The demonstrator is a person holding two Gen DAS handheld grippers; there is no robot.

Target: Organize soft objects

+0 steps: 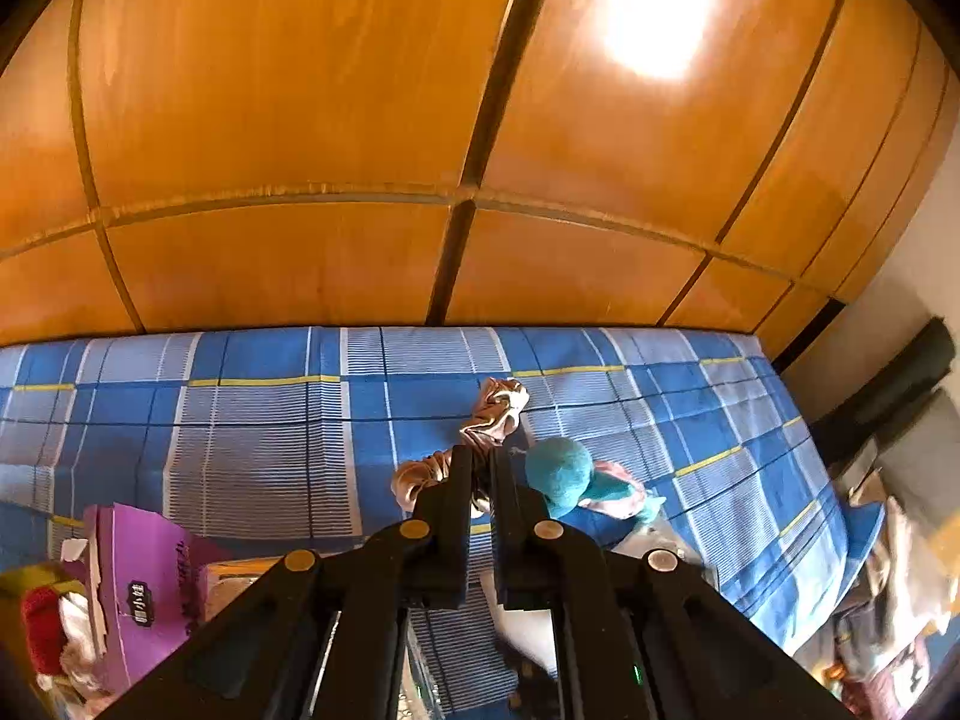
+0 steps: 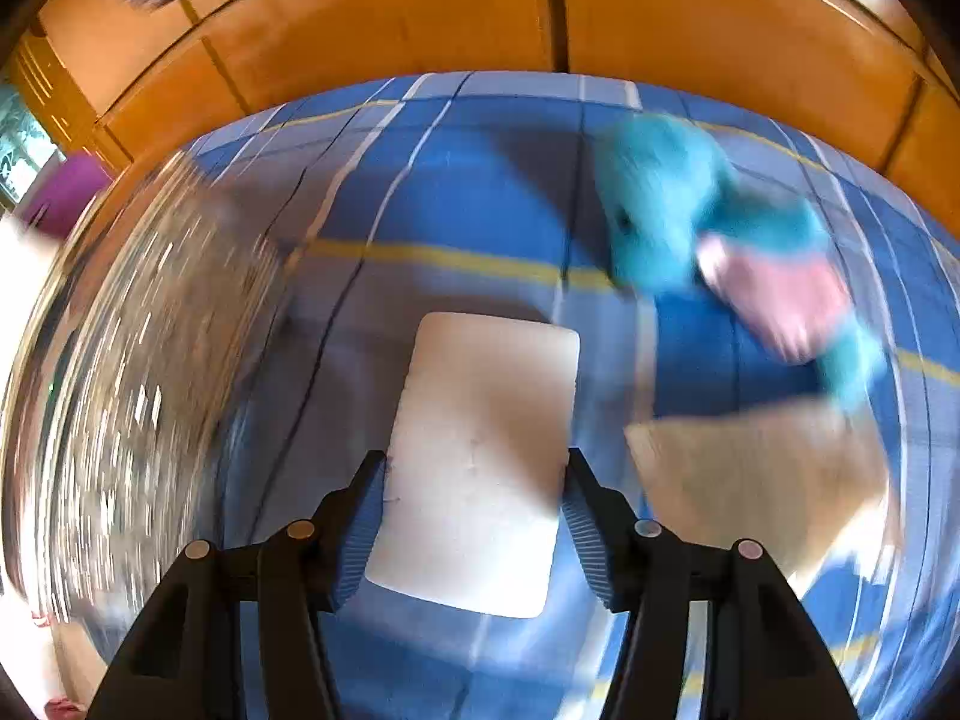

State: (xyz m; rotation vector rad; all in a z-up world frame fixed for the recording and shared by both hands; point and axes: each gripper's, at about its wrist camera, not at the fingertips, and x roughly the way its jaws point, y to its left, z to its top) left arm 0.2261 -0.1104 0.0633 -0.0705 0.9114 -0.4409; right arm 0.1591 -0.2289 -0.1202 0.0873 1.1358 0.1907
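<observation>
Satin scrunchie (image 1: 489, 414) is pinched in the left gripper (image 1: 478, 456); right gripper (image 2: 474, 480), jaws apart, straddles a white sponge (image 2: 480, 456) on the bed (image 1: 240, 396). Teal plush toy (image 2: 690, 210) remains unsorted.

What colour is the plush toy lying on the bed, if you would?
Teal plush toy with a pink patch, sharpest in the left wrist view.

A shiny tan scrunchie (image 1: 489, 414) is dangling crumpled above the checked blue bedsheet (image 1: 252, 414); a teal plush toy (image 1: 570, 480) and a white foam block (image 2: 474, 468) are lying flat on it.
</observation>
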